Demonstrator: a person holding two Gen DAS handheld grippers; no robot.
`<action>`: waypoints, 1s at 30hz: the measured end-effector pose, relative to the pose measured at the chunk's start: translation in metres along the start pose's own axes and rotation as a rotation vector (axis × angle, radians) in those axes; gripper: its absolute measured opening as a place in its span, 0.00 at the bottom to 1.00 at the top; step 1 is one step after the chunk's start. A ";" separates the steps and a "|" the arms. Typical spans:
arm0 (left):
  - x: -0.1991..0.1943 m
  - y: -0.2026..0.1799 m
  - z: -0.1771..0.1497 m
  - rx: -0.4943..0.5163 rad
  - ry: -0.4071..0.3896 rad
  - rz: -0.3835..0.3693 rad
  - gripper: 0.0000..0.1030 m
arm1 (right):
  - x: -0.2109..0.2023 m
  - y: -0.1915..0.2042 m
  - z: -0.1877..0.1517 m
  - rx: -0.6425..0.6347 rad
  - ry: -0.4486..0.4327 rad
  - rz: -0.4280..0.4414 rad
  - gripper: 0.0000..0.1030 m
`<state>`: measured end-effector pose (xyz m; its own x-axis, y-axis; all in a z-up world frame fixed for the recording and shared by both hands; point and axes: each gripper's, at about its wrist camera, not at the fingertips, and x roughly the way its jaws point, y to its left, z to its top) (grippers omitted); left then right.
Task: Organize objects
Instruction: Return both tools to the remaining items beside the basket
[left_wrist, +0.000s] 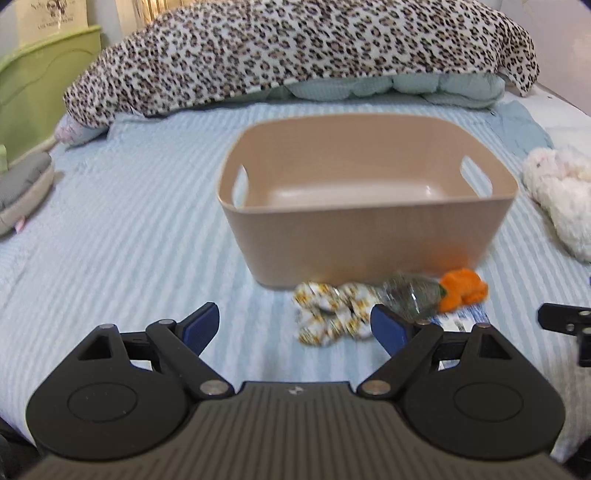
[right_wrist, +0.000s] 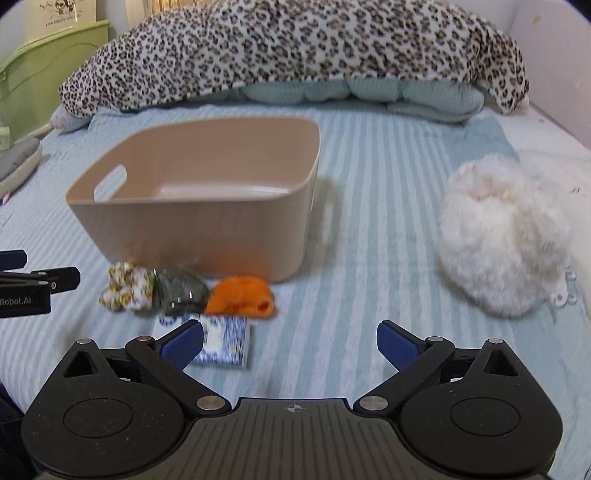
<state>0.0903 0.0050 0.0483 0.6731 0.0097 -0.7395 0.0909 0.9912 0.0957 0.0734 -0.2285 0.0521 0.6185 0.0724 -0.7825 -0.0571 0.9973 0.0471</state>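
An empty tan plastic bin (left_wrist: 365, 243) (right_wrist: 192, 236) with handle slots stands on the striped bed. In front of it lie a yellow-flowered cloth bundle (left_wrist: 328, 314) (right_wrist: 127, 286), a clear crumpled plastic item (left_wrist: 410, 295) (right_wrist: 181, 290), an orange plush piece (left_wrist: 463, 290) (right_wrist: 242, 295) and a blue-and-white packet (right_wrist: 225, 341) (left_wrist: 458, 319). My left gripper (left_wrist: 295, 325) is open and empty, just short of the bundle. My right gripper (right_wrist: 290, 341) is open and empty, its left finger over the packet's near edge.
A white fluffy plush (right_wrist: 502, 236) (left_wrist: 557, 195) lies to the right of the bin. A leopard-print blanket (left_wrist: 295, 48) over a pale quilt fills the back. A green headboard (left_wrist: 40, 85) and a grey cushion (left_wrist: 22, 184) are at the left.
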 end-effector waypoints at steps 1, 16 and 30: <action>0.002 -0.001 -0.003 -0.003 0.008 -0.009 0.87 | 0.003 0.001 -0.004 -0.001 0.011 -0.002 0.99; 0.038 -0.042 -0.037 -0.013 0.071 -0.153 0.87 | 0.044 -0.016 -0.038 0.066 0.089 -0.034 0.99; 0.070 -0.052 -0.044 -0.044 0.148 -0.146 0.94 | 0.052 -0.007 -0.042 0.038 0.114 -0.029 0.99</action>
<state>0.1006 -0.0404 -0.0374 0.5396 -0.1182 -0.8336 0.1447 0.9884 -0.0465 0.0727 -0.2322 -0.0148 0.5262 0.0433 -0.8493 -0.0095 0.9989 0.0450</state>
